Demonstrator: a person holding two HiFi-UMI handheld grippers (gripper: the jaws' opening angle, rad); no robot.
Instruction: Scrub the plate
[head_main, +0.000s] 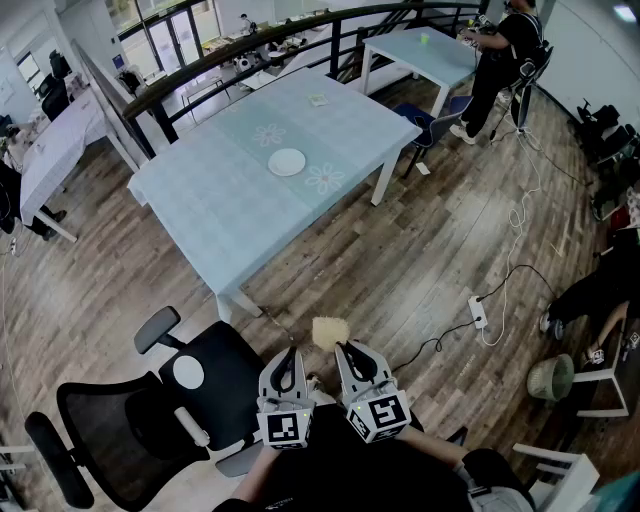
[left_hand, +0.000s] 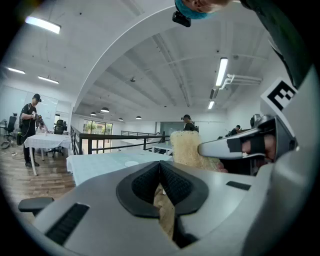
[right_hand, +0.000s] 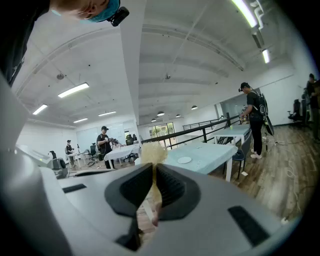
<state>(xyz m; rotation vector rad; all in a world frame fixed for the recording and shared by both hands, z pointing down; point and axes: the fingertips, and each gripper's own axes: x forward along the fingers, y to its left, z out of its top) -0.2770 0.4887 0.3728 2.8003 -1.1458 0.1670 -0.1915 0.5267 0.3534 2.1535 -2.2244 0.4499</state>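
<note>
A small white plate (head_main: 286, 162) lies on the table with the light blue cloth (head_main: 230, 210), far ahead of both grippers. The grippers are held close to my body over the wooden floor. My right gripper (head_main: 346, 349) is shut on a pale yellow fibrous scrubber (head_main: 329, 331) that sticks out past its tips. My left gripper (head_main: 288, 352) is shut with nothing in it. In the left gripper view the plate (left_hand: 131, 163) shows far off and the scrubber (left_hand: 187, 148) is to the right. In the right gripper view the scrubber (right_hand: 152, 152) rises above the jaws, with the plate (right_hand: 184, 160) beyond.
A black office chair (head_main: 150, 410) stands at my left, between me and the table's near corner. A power strip and cable (head_main: 478, 312) lie on the floor to the right, near a bin (head_main: 550, 378). A person (head_main: 505, 50) stands at a second table behind.
</note>
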